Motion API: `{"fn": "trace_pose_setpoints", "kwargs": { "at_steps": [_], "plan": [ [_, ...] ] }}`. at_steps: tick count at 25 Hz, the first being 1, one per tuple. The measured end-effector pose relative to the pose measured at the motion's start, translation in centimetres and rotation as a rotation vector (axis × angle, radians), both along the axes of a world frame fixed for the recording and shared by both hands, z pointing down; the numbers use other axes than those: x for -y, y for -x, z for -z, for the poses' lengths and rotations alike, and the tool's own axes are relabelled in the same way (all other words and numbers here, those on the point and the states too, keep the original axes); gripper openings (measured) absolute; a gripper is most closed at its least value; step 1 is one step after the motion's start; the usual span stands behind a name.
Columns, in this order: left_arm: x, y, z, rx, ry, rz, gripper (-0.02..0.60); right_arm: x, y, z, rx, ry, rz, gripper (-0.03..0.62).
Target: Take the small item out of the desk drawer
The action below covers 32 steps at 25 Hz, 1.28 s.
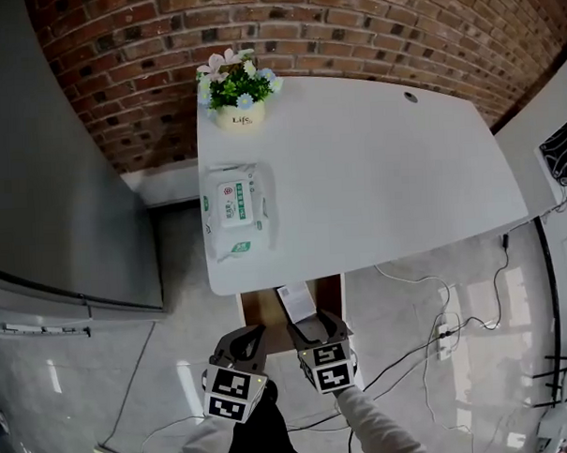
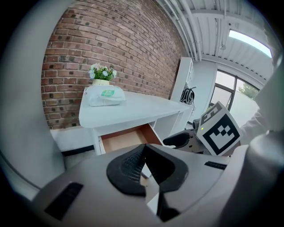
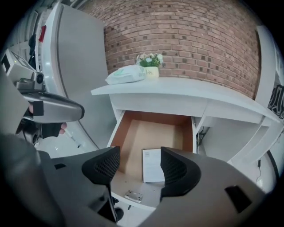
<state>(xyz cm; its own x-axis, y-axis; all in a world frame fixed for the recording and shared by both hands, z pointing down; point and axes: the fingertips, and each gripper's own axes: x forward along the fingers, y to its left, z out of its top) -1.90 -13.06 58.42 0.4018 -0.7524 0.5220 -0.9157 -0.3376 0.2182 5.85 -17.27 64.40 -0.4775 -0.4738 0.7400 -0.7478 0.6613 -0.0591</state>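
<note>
The desk drawer [image 1: 257, 306] stands pulled out under the front edge of the white desk [image 1: 375, 170]. A small flat white item [image 3: 152, 165] lies on the drawer's wooden floor near its front right; it shows in the head view too [image 1: 296, 301]. My right gripper [image 3: 140, 151] hovers over the drawer front, open, with the item seen between its fingers but not touched. In the head view this right gripper [image 1: 316, 330] is just below the item. My left gripper [image 2: 143, 147] is shut on nothing, held to the left of the drawer [image 2: 125, 139], and appears in the head view [image 1: 242, 347].
A pack of wet wipes [image 1: 234, 212] and a flower pot [image 1: 237, 93] sit along the desk's left side. A tall grey cabinet [image 1: 56, 165] stands left of the desk. Cables [image 1: 438, 336] lie on the floor to the right. A brick wall [image 1: 350, 30] backs the desk.
</note>
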Motion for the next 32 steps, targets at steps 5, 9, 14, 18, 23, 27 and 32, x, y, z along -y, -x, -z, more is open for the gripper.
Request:
{"fn": "trace_pose_setpoints", "kwargs": {
  "at_steps": [5,9,14,18,23,27,32],
  "plan": [
    [0.9,0.6,-2.5,-0.002,0.032,0.022,0.018,1.6,0.4,-3.2,-0.021,0.052,0.015,0.299],
    [1.4,0.2,-4.0,-0.015,0.048,0.023,0.017,2.6,0.9,-5.7,-0.058,0.087,0.042,0.314],
    [1.7,0.0,-5.5,-0.021,0.061,0.025,0.017,3.8,1.4,-8.5,-0.095,0.117,0.046,0.332],
    [2.1,0.1,-6.5,-0.026,0.067,0.027,0.017,5.2,1.4,-10.4,-0.151,0.107,0.074,0.337],
    [2.8,0.4,-8.0,-0.048,0.079,0.035,0.018,6.5,2.0,-12.1,-0.204,0.111,0.087,0.348],
    [3.3,0.2,-8.9,-0.049,0.092,0.007,0.018,7.0,2.2,-13.7,-0.245,0.125,0.091,0.361],
    [3.8,0.1,-9.7,-0.055,0.097,0.0,0.017,7.7,1.8,-15.6,-0.257,0.164,0.043,0.386]
  ]
}}
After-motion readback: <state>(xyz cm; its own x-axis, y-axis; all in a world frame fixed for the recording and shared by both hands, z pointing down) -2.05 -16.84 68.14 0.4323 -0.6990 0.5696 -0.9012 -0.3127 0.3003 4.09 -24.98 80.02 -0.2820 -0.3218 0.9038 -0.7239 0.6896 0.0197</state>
